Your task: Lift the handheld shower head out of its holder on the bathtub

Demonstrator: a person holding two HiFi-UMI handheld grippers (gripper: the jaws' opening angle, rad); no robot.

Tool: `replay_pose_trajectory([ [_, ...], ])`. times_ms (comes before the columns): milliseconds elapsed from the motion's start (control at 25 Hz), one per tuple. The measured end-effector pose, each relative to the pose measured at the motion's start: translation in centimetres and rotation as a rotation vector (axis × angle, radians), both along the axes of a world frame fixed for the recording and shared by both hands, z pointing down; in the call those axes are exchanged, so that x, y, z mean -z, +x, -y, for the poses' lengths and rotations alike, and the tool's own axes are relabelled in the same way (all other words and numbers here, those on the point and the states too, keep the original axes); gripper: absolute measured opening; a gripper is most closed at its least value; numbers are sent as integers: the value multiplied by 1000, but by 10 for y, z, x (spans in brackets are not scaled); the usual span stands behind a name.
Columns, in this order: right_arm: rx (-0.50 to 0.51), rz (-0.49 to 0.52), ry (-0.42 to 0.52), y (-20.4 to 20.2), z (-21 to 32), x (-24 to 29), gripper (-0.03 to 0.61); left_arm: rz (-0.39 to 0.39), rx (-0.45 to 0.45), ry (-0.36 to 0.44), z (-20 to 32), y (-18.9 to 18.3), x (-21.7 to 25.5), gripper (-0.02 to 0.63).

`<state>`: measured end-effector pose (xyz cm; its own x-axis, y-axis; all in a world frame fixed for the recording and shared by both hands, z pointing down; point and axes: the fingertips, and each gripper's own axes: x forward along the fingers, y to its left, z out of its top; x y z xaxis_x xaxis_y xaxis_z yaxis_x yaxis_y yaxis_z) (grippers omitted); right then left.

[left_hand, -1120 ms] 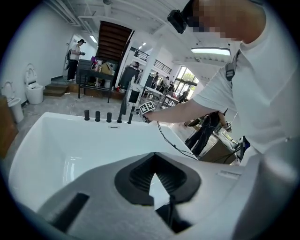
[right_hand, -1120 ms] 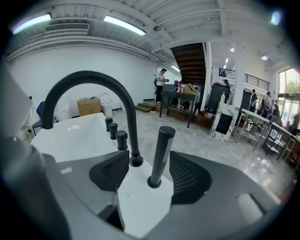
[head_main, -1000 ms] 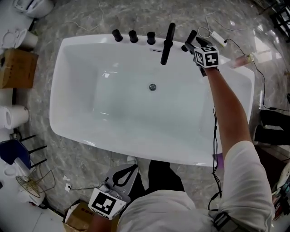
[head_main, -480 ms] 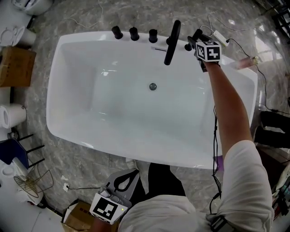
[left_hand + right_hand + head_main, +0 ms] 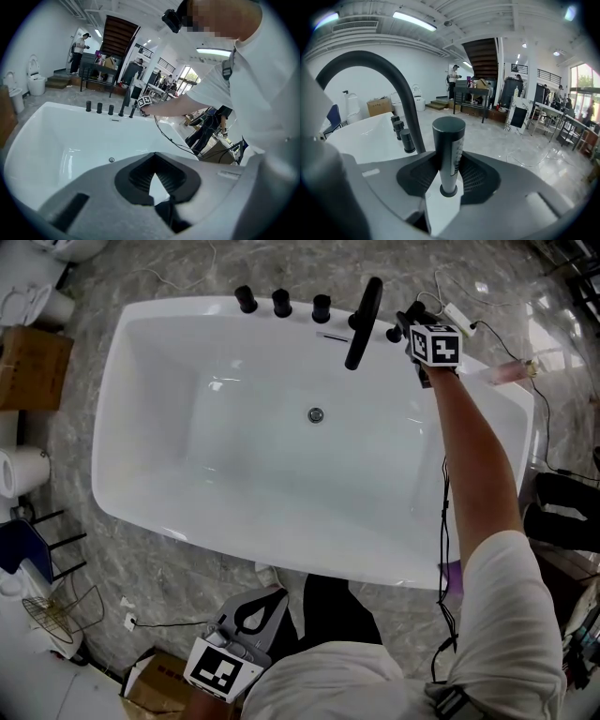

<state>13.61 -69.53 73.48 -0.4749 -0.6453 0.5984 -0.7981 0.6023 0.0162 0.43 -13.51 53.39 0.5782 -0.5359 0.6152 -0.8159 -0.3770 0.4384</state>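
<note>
The handheld shower head [image 5: 449, 140], a dark upright cylinder, stands in its holder on the far rim of the white bathtub [image 5: 108, 456]. My right gripper [image 5: 449, 161] has it between its jaws, which are closing; both pads touch its sides. Seen from the head view, that gripper [image 5: 410, 319] sits at the tub's far right corner and covers most of the shower head, just right of the curved black spout [image 5: 364, 322]. Close to my body, my left gripper [image 5: 251, 613] hangs outside the tub's near rim, shut and empty, as the left gripper view [image 5: 153, 174] also shows.
Three black knobs [image 5: 281, 303] line the rim left of the spout. Cables [image 5: 539, 399] trail over the floor right of the tub. A cardboard box [image 5: 33, 367] and a wire basket [image 5: 56, 615] stand on the left. A staircase [image 5: 483, 51] and people are far off.
My right gripper has settled a little further onto the shower head at the tub's far corner. The left gripper has stayed in place.
</note>
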Motion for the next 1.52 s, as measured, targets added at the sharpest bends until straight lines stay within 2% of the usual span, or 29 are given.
replay_pose_trajectory([
  [560,29,15,41,1,-20,43,144,-5,-23,59,-2,4,22,6],
  [1520,47,35,161,0,-57,179,143,-16,-67,183,-15,-10,86,6],
])
